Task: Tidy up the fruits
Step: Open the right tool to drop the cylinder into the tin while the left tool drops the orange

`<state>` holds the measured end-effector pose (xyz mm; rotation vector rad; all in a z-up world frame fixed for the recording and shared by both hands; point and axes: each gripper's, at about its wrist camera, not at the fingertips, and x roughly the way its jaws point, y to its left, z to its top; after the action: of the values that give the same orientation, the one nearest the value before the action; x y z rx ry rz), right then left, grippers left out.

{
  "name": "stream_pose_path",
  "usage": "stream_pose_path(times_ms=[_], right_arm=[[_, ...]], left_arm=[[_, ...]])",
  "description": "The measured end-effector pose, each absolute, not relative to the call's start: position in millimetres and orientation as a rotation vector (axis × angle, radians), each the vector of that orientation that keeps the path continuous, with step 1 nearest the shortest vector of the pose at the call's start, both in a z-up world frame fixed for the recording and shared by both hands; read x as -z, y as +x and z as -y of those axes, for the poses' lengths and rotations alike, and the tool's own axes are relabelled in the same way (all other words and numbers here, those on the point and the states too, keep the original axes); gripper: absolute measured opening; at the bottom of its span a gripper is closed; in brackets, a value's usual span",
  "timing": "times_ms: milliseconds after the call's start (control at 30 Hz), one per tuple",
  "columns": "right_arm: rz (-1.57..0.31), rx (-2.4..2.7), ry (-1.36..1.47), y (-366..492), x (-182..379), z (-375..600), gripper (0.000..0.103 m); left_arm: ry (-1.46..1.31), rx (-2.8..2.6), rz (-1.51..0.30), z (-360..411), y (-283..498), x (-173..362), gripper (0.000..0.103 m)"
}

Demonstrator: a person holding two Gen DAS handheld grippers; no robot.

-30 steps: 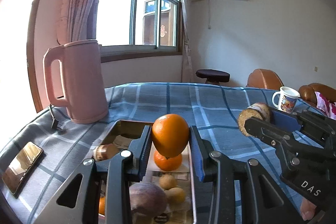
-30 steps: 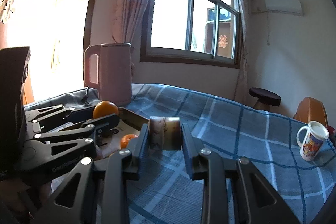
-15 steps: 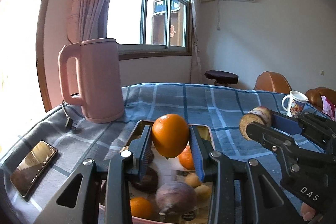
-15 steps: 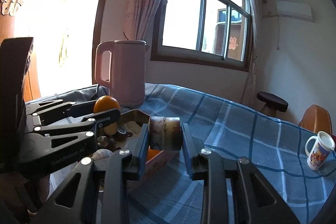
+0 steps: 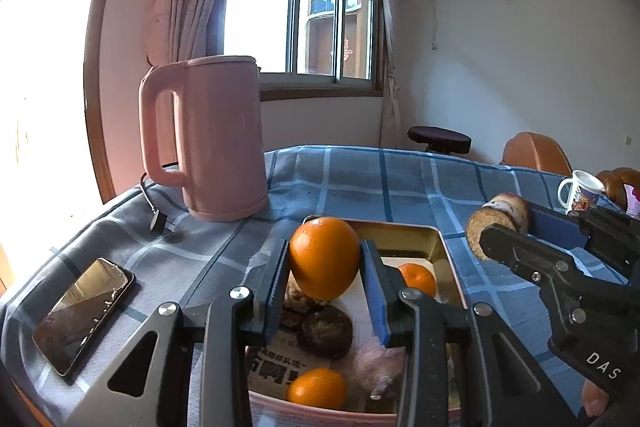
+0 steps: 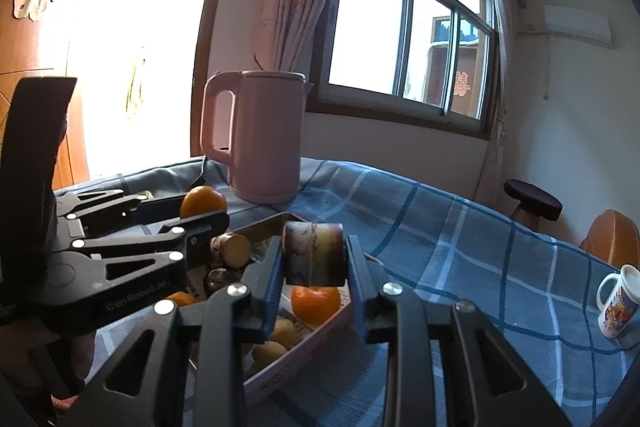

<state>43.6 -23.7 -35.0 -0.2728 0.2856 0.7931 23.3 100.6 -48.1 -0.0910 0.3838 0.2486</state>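
Note:
My left gripper (image 5: pixel 324 269) is shut on an orange (image 5: pixel 324 257) and holds it above a pink metal tray (image 5: pixel 416 231). The tray holds two small oranges (image 5: pixel 418 277), a dark round fruit (image 5: pixel 326 331) and other pieces on newspaper. My right gripper (image 6: pixel 314 263) is shut on a short sugarcane piece (image 6: pixel 314 253), held above the tray's right side (image 6: pixel 320 323). The cane piece also shows in the left wrist view (image 5: pixel 498 223). The left gripper with its orange (image 6: pixel 202 201) shows in the right wrist view.
A pink kettle (image 5: pixel 212 139) stands behind the tray with its cord on the blue checked cloth (image 5: pixel 360 179). A phone (image 5: pixel 82 311) lies at the left edge. A white mug (image 5: pixel 580 191) stands far right. A stool (image 5: pixel 438 139) and a chair stand beyond the table.
Both grippers have drawn back and risen with their loads, so more of the tray shows below. The kettle has shifted right in the left wrist view. Both grips stay shut.

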Motion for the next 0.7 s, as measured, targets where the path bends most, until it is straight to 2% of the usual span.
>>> stream_pose_path(times_ms=[700], right_arm=[[-0.371, -0.819, -0.303, 58.0, 52.6, -12.2, 0.032]], left_arm=[[-0.103, -0.265, -0.447, -118.1, 27.6, 58.4, 0.037]])
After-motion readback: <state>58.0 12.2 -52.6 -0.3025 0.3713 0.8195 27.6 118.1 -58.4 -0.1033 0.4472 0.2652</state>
